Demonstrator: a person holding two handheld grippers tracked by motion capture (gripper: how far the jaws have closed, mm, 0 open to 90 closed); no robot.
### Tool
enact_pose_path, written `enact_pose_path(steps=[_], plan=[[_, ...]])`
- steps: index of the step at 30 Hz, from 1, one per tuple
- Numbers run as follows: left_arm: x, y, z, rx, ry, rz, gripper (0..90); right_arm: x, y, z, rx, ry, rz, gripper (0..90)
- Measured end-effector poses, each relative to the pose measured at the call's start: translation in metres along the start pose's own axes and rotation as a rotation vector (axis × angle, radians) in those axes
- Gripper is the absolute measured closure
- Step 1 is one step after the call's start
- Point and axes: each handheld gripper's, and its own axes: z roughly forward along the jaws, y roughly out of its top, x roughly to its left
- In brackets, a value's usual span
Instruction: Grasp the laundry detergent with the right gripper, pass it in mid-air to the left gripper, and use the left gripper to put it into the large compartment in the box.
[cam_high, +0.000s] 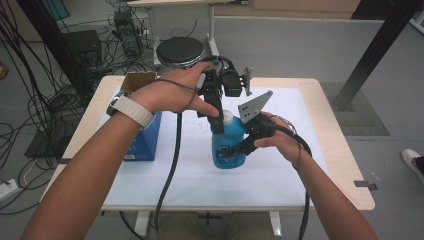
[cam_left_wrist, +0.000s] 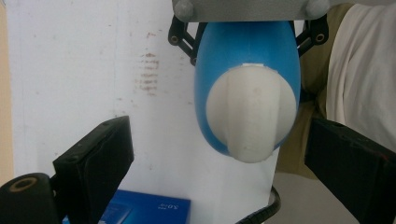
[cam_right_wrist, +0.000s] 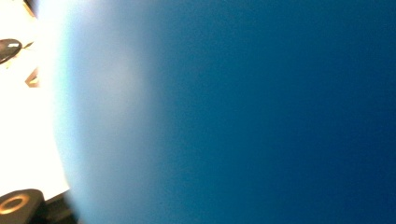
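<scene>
A blue bottle (cam_high: 226, 150) with a white cap (cam_high: 227, 119) stands upright on the white mat (cam_high: 280, 170) at the table's middle. My right gripper (cam_high: 235, 149) comes in from the right and is shut on the bottle's body; in the right gripper view the blue bottle (cam_right_wrist: 233, 112) sits right against the camera. My left gripper (cam_high: 219, 121) hangs above the bottle, pointing down. In the left gripper view the cap (cam_left_wrist: 252, 112) lies between its black fingers (cam_left_wrist: 93, 163), which stand wide apart and clear of it, so it is open.
A blue box (cam_high: 145, 140) lies on the mat left of the bottle, under my left forearm. An open cardboard box (cam_high: 137, 80) sits at the table's back left corner. A round black stool (cam_high: 180, 50) and floor cables lie beyond the table.
</scene>
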Motion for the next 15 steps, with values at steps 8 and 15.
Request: enact_pose_path(steps=[8, 15], plan=[[0.0002, 0.0002, 0.0002, -0.006, 0.003, 0.001, 8.6, -0.0002, -0.0001, 0.0002, 0.003, 0.001, 0.001, 43.2], [-0.0018, 0.0013, 0.0004, -0.009, -0.006, 0.013, 8.5, -0.0004, 0.0001, 0.0003, 0.004, 0.001, 0.000, 43.2]])
